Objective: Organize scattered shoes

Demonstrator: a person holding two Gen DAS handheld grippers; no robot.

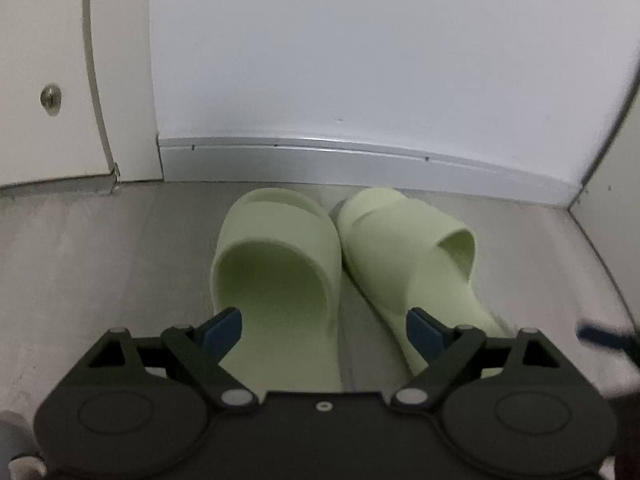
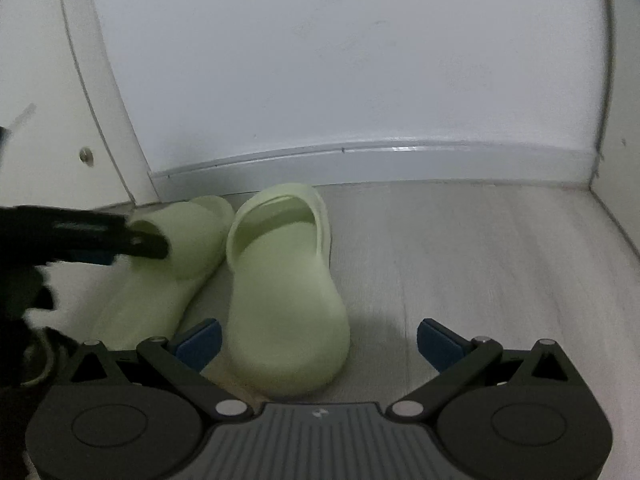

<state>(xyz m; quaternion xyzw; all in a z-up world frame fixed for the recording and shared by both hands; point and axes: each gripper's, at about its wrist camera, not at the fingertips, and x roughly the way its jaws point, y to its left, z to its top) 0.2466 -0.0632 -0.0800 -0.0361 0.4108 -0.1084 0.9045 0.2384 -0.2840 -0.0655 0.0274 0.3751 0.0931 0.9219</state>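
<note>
Right now, from my seat, the biggest thing ahead of both grippers is the pale wall (image 1: 380, 60), with its grey baseboard (image 1: 360, 164) running along the bottom, far beyond the fingertips. Off to my left gripper's left stands a cream cabinet panel (image 1: 48, 40) carrying a small metal fitting (image 1: 51, 97). Below everything spreads the light grey floor (image 2: 480, 260), bare ahead of my right gripper on its right side.

Two pale green slippers sit side by side on that floor, toes toward the baseboard, their front ends close together. The left slipper (image 1: 276, 280) lies straight ahead of my left gripper (image 1: 324, 330), its heel end reaching in between the spread fingers, nearer the left blue pad. The right slipper (image 1: 412, 264) angles off to that gripper's right, its rear passing behind the right blue pad. From the right wrist view, the right slipper (image 2: 286, 296) lies ahead and left of centre of my right gripper (image 2: 320, 344), heel just beside the left blue pad, and the left slipper (image 2: 168, 256) lies further left.

Both grippers are released, fingers spread wide, grasping nothing. My left gripper shows as a dark blur (image 2: 80, 236) over the left slipper in the right wrist view.
</note>
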